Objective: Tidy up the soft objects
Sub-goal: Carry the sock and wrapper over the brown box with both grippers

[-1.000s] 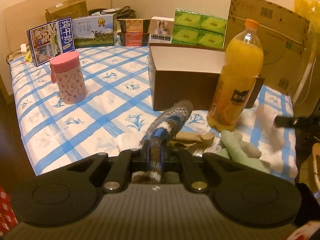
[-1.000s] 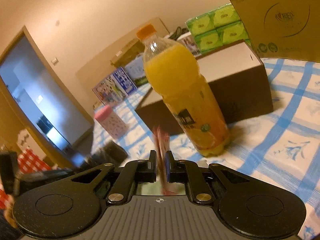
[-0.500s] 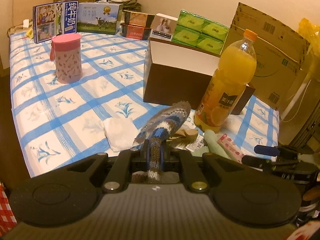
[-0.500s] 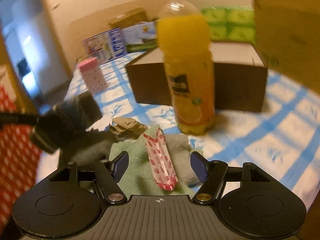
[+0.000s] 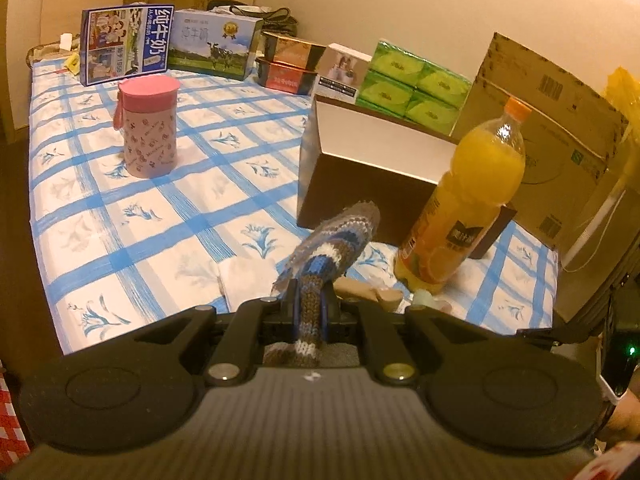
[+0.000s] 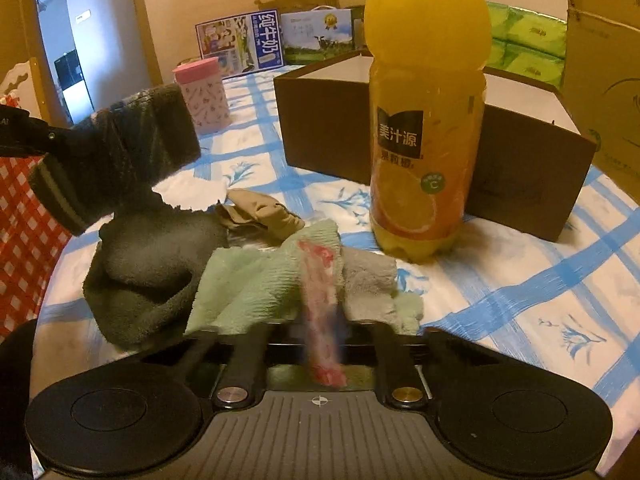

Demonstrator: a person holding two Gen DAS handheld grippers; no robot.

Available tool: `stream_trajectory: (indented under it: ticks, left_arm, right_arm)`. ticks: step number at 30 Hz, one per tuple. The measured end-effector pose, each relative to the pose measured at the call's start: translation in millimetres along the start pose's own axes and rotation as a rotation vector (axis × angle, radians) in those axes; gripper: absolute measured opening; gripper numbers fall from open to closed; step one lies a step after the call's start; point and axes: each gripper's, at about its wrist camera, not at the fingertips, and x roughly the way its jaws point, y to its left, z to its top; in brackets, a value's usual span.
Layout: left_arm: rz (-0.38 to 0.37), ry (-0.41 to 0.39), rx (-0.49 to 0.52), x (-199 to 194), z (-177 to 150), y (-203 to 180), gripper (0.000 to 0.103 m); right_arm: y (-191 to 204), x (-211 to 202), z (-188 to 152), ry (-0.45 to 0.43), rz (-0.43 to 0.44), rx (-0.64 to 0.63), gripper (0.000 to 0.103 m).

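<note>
Left gripper (image 5: 307, 307) has the knitted sock (image 5: 334, 248) running forward from its jaws. Ahead and to the right of it stands the juice bottle (image 5: 466, 208), the open box (image 5: 376, 168) just behind. Far ahead-left, the lidded cup (image 5: 148, 128). Right gripper (image 6: 322, 332) sits over the cloth pile (image 6: 256, 280), with the patterned packet (image 6: 320, 304) between its jaws on the pile and the bottle ahead-right.
</note>
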Motion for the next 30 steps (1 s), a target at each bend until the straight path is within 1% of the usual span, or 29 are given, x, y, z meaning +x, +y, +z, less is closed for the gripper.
stream_trajectory:
  ticks: [2, 6, 11, 15, 18, 22, 25, 30]
  left_arm:
    - [0.004, -0.005, -0.003, -2.8, 1.4, 1.0, 0.009]
    - [0.003, -0.019, -0.011, -9.6, 3.9, 2.8, 0.009]
    - [-0.003, -0.029, -0.007, -15.0, 6.5, -0.2, 0.009]
    - [-0.018, -0.041, 0.004, -15.6, 12.0, -4.6, 0.009]
    - [-0.033, -0.053, 0.016, -11.4, 20.1, -8.0, 0.009]
    - [-0.036, -0.064, 0.036, 1.0, 39.4, -13.5, 0.009]
    - [-0.051, -0.089, 0.064, 11.6, 60.0, -20.9, 0.009]
    - [-0.085, -0.13, 0.089, 39.2, 101.7, -36.9, 0.009]
  right_arm:
    - [-2.4, -4.6, -0.1, -0.02, 0.003, 0.015, 0.003]
    - [-12.1, -21.5, 2.5, -0.06, 0.02, 0.094, 0.002]
    - [-31.4, -41.7, 4.6, -0.085, 0.04, 0.208, 0.002]
    - [-49.4, -55.2, 7.6, -0.097, 0.034, 0.255, 0.002]
    - [-67.5, -65.9, 16.1, -0.118, 0.016, 0.272, 0.002]
    - [-98.0, -81.0, 36.5, -0.166, -0.013, 0.281, 0.002]
    - [-121.5, -90.2, 60.7, -0.211, -0.033, 0.27, 0.002]
    - [-151.7, -86.0, 101.6, -0.251, -0.042, 0.242, 0.003]
